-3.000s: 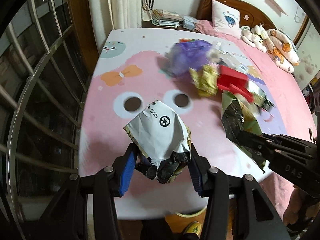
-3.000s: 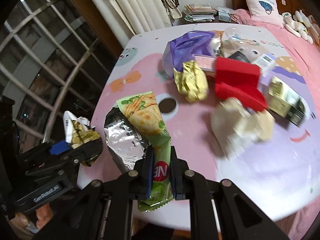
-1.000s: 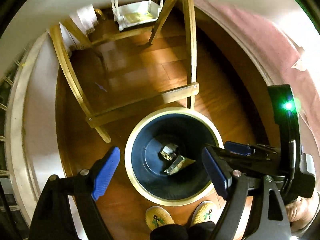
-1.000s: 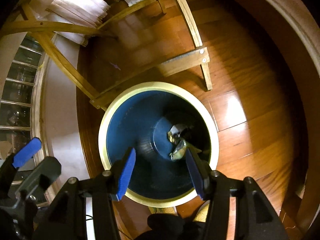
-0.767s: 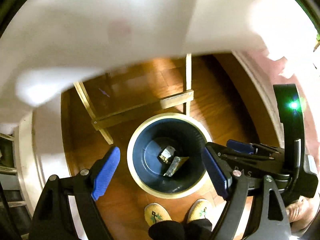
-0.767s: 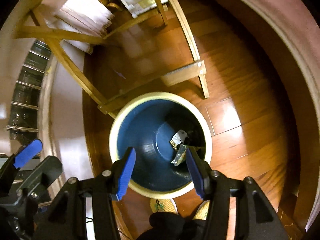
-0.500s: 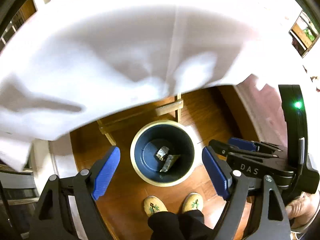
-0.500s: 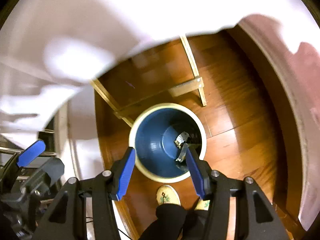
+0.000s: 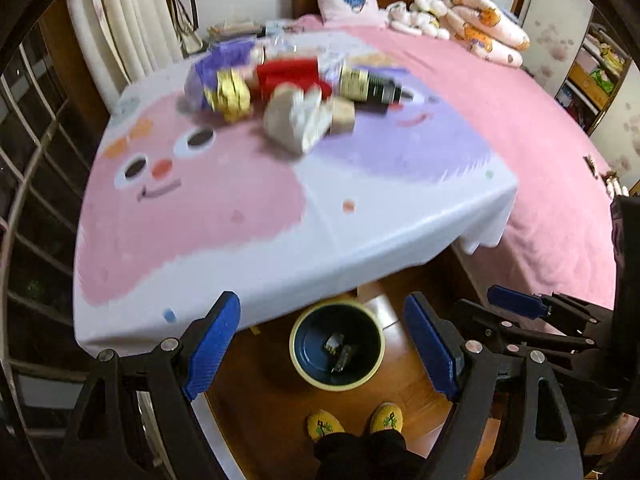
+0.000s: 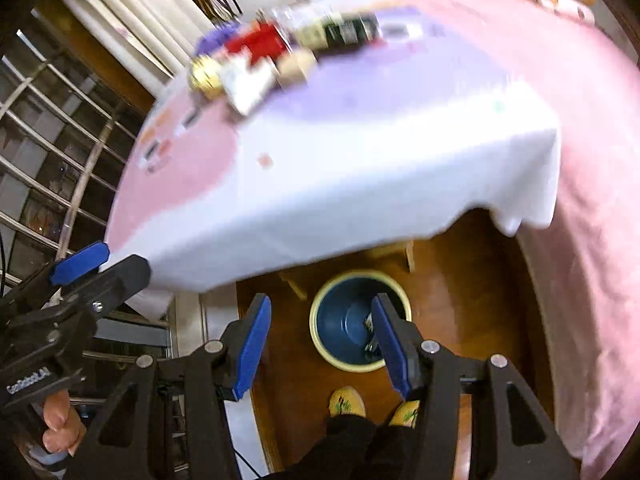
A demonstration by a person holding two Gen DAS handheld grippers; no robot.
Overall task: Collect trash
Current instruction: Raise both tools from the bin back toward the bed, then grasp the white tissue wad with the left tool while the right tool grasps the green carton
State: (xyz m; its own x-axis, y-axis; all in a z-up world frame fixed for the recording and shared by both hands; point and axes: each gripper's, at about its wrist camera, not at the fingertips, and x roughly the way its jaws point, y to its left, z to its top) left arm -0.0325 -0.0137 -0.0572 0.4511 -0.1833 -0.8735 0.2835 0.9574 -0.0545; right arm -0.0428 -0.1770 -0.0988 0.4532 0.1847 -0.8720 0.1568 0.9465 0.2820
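table [image 9: 240,216], dark bottle [image 9: 372,88] lying sideways

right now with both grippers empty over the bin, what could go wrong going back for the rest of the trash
1. The trash pile is bunched tight, so the open left gripper or right gripper may grab two pieces or knock the dark bottle rolling.
2. The tablecloth overhangs the edge; a finger could snag and drag it.
3. The bin sits partly under the table, so a drop could miss.
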